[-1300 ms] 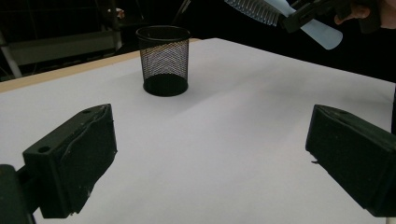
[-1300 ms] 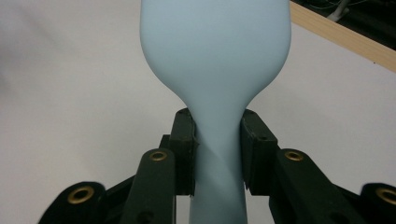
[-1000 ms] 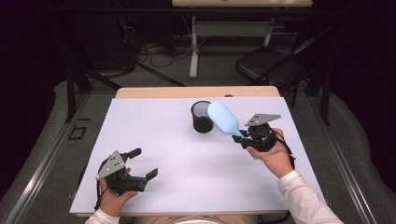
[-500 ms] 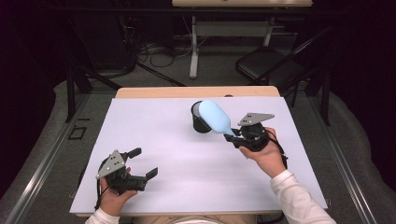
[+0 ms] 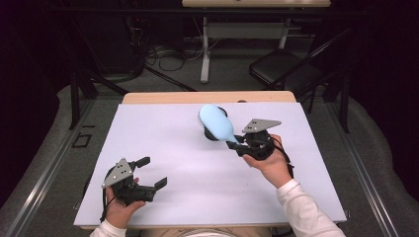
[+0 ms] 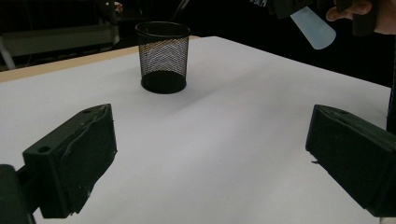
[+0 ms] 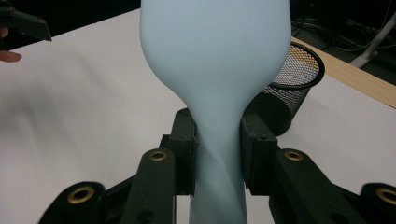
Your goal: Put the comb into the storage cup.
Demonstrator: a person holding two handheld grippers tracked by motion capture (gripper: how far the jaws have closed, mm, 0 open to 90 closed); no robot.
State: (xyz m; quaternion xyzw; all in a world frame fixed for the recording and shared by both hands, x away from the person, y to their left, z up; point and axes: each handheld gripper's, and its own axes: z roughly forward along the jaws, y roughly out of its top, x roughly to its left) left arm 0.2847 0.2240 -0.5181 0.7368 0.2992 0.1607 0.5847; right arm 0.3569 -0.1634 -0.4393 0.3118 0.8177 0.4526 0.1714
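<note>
Light-blue hairbrush (image 5: 217,122), clamped by its handle in the right tool (image 5: 236,143), had shifted leftward over the mesh cup (image 6: 162,57) (left tool (image 5: 154,173) stayed open, empty).

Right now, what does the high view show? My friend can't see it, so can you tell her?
The person's right gripper holds a light blue hairbrush by its handle, its head raised over a black mesh cup on a white table. The left gripper rests near the front left edge, jaws open and empty.
</note>
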